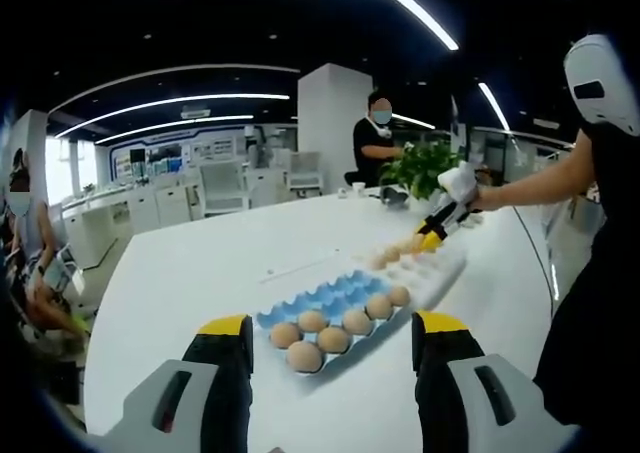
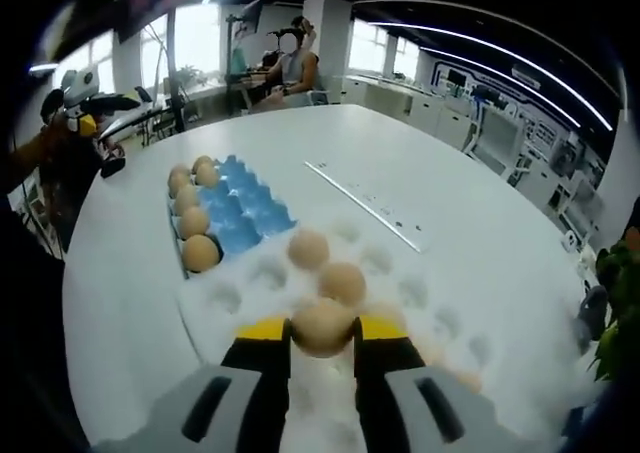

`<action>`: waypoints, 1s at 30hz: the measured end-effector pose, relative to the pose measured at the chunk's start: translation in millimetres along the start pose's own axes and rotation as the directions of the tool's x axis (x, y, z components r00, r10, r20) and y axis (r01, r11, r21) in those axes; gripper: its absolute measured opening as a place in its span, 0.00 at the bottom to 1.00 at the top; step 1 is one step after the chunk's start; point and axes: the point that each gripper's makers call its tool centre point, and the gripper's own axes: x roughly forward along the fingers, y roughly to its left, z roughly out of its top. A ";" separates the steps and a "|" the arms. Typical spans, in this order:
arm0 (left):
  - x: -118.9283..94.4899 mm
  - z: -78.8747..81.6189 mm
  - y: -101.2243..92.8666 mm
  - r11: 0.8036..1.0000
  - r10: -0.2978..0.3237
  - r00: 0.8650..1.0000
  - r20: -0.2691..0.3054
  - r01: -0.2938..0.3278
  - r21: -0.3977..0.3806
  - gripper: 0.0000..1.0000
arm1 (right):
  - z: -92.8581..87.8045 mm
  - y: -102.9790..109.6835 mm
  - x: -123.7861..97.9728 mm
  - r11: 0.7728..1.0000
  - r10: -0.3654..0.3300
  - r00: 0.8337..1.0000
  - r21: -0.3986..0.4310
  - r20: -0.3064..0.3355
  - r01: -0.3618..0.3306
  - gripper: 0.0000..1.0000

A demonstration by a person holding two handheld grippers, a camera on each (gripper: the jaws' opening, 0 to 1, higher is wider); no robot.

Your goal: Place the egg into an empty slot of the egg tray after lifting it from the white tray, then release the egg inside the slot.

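Observation:
In the right gripper view, my right gripper is shut on a tan egg just above the white tray. Two more eggs rest in that tray's slots ahead of the jaws. Beyond lies the blue egg tray, with several eggs along its left side and bare slots on its right. In the left gripper view, my left gripper is open, held above the blue egg tray and gripping nothing. The right gripper hovers over the white tray farther back.
Both trays sit on a large round white table. A long thin strip lies on it beside the trays. A potted plant stands at the far edge. People sit at the table's sides. My left gripper shows far off.

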 end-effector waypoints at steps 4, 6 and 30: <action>-1.2 -0.6 0.2 1.000 0.004 1.000 -0.001 -0.004 -0.002 0.65 | 12.3 10.8 10.6 0.999 0.028 1.000 -0.020 0.007 -0.028 0.24; -1.7 -0.5 0.5 1.000 0.005 1.000 0.000 -0.005 -0.004 0.65 | 19.0 16.2 15.6 0.999 0.041 0.999 -0.035 0.016 -0.040 0.24; -10.9 -3.1 9.3 0.999 0.030 1.000 0.002 -0.030 -0.009 0.64 | 79.9 64.9 66.0 0.977 0.184 0.980 -0.126 0.076 -0.174 0.24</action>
